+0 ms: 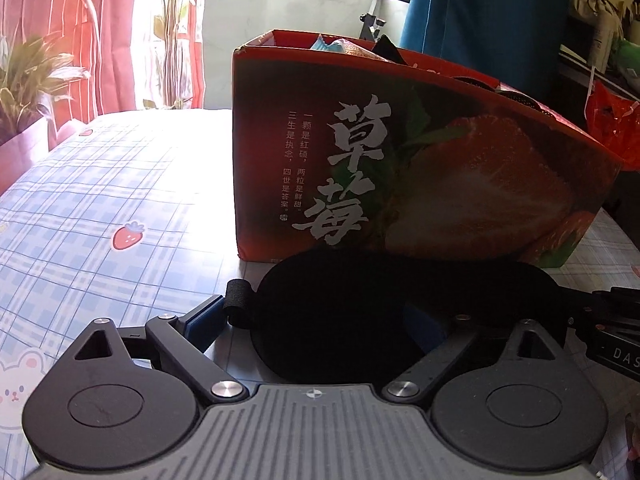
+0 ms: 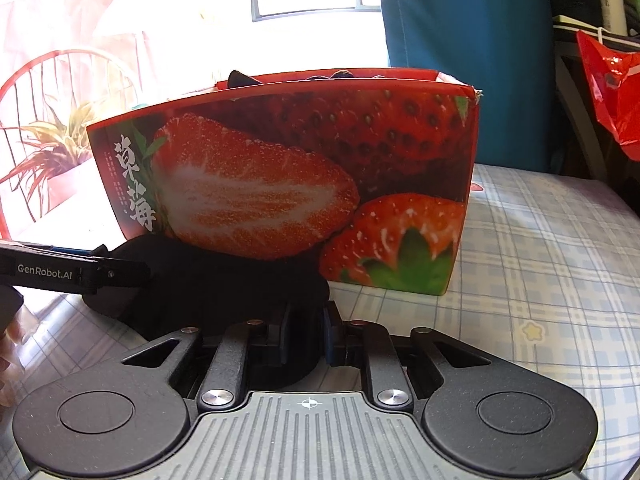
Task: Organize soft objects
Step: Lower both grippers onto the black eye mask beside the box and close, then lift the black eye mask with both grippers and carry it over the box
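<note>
A black soft eye mask (image 1: 360, 304) lies on the checked tablecloth in front of a red strawberry box (image 1: 420, 152). My left gripper (image 1: 320, 320) is open, its blue-padded fingers (image 1: 206, 322) on either side of the mask's left part. My right gripper (image 2: 306, 332) is shut on the mask's other end (image 2: 224, 280), close to the box (image 2: 300, 184). The right gripper's tip shows at the far right of the left wrist view (image 1: 608, 312); the left gripper's finger shows at the left of the right wrist view (image 2: 60, 268). Several soft items stick out of the box top (image 1: 344, 46).
The table carries a blue checked cloth (image 1: 100, 208) with strawberry prints. A potted plant (image 1: 24, 92) and a red chair stand at the far left. A blue cloth (image 2: 468, 40) hangs behind the box. A red plastic bag (image 2: 612, 92) is at the right.
</note>
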The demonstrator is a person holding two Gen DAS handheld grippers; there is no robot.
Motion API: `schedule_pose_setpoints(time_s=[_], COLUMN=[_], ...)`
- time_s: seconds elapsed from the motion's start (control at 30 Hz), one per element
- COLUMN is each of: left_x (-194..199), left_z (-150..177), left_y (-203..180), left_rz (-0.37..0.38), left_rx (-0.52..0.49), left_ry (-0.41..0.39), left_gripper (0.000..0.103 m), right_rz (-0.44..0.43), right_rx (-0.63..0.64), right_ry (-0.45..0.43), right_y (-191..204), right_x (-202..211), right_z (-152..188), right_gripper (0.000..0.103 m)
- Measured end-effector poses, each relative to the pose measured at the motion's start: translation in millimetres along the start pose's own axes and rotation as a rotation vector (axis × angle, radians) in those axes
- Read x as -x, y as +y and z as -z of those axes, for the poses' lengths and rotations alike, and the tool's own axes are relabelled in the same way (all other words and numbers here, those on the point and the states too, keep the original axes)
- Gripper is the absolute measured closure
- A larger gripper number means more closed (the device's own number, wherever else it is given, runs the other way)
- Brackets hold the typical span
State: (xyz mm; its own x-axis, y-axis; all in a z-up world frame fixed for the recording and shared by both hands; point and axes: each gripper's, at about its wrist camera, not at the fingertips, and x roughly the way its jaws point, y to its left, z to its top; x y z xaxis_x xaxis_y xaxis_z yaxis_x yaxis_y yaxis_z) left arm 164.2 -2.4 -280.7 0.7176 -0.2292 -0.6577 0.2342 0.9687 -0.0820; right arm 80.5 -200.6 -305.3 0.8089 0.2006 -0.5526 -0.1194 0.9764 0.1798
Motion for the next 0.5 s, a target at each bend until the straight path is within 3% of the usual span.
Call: schedule_pose_setpoints(time_s=[0.03,0.1,0.13,0.23,0.37,0.5], left_x=[1,2,3,5,14,35], left_z=[-1,-2,-4,-7,-2,4], left_y=[0,-2,-4,1,10,17], left_rz=[-0.001,-0.013,-0.037,-0.004,0.019,0.004], left_rx=[-0.002,-0.032,-0.06,-0.032,0.005,0.033], left_ry=[0.001,0.003,0.011,0.023,0.029,0.003], left_gripper=[0.012,0.035,0.041,0.068,0.083,0.089], right_rz=[-0.003,-0.005,-0.006,-0.006,0.0,0.009], right_rx=[-0.002,-0.004,-0.006,-0.011,-0.01,0.005], right_ry=[0.0,0.001,0.0,-0.002,-0.01,-0.052], right_y=[0,0,0,-1,-1,2], right_x=[0,0,1,1,3,11], right_z=[0,0,1,1,1,3], right_gripper=[0.087,0.087,0.087,0.087,0.087,0.087])
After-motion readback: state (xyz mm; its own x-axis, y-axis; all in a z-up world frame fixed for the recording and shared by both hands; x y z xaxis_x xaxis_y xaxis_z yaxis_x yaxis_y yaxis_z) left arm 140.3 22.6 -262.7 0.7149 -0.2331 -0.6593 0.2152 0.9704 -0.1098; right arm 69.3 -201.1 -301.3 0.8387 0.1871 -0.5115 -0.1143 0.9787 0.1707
